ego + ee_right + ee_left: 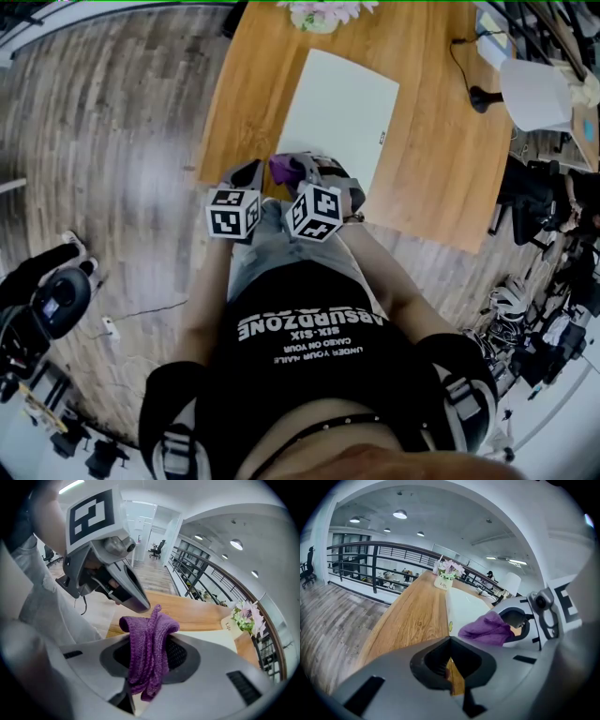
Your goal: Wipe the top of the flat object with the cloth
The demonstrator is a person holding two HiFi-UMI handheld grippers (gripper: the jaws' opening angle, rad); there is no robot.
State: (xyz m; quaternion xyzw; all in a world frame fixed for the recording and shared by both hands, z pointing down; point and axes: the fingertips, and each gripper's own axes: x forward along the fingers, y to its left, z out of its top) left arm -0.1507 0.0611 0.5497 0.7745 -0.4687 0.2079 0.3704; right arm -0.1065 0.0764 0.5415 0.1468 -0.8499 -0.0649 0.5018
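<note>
A white flat board (342, 117) lies on the wooden table (441, 159); it also shows in the left gripper view (464, 606). My right gripper (305, 171) is shut on a bunched purple cloth (147, 653), which sticks up between its jaws. The cloth (281, 167) hangs over the table's near edge, just short of the board's near corner. Beside it on the left, my left gripper (248, 175) has its jaws closed together with nothing between them (451, 667). From that side the cloth (485, 629) and the right gripper (520, 620) are close by.
A flower pot (323, 14) stands at the table's far edge beyond the board. A white lamp (534, 94) and a black cable (459, 66) are at the right. Wooden floor (112, 141) lies to the left; equipment (47, 305) sits on it.
</note>
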